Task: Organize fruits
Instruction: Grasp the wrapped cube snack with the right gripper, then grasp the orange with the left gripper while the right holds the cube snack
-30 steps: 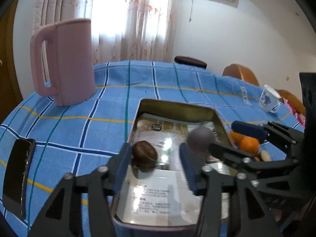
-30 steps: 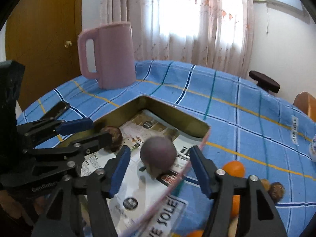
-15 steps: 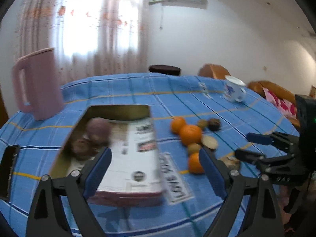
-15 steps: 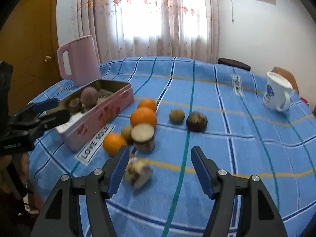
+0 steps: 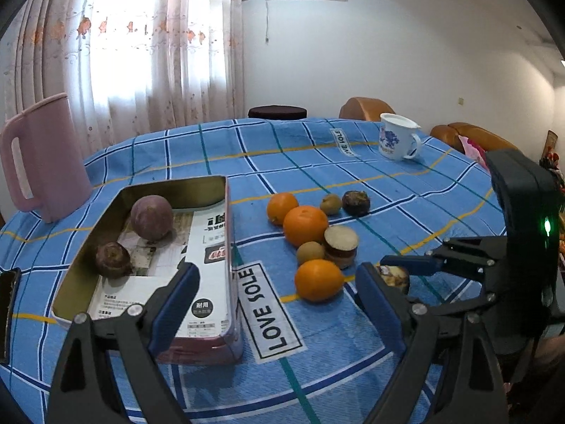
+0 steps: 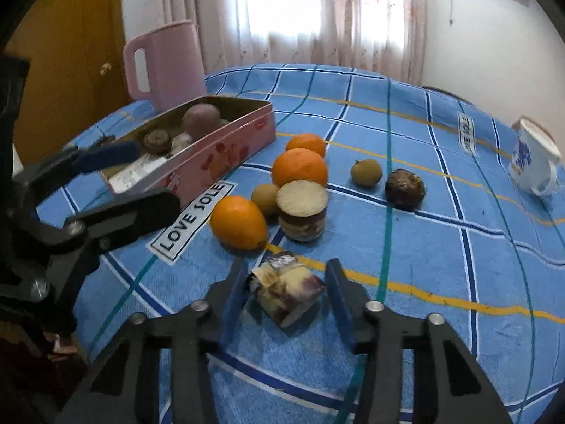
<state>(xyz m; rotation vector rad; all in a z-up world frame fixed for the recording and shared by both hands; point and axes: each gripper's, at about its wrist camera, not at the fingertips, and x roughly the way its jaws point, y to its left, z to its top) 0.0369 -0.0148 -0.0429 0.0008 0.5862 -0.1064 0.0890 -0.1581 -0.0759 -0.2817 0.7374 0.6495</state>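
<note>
Right gripper [image 6: 286, 288], black jointed frame with blue pads: jaws have just been closing around a rough, pale-fleshed cut chunk with purple-brown skin [image 6: 287, 291]; the left pad looks to touch it, a narrow gap shows at the right pad, so not yet clamped. Left gripper [image 5: 277, 302], same make, spread wide and empty above the blue checked woven tablecloth [image 5: 353, 360]. Landmark: the pink rectangular metal tin [image 5: 197, 272], lined with printed paper, holding a round dusty-purple fruit [image 5: 152, 217] and a wrinkled brown fruit [image 5: 112, 259]. Right of the tin, on the cloth: three glossy oranges [image 5: 305, 225], two small tan round fruits [image 5: 310, 252], a cut cylinder with pale face [image 5: 340, 245], a dark wrinkled fruit [image 5: 356, 203]. Behind the tin, a pink plastic jug [image 5: 42, 157]; far right, a white enamel mug [image 5: 397, 141].
</note>
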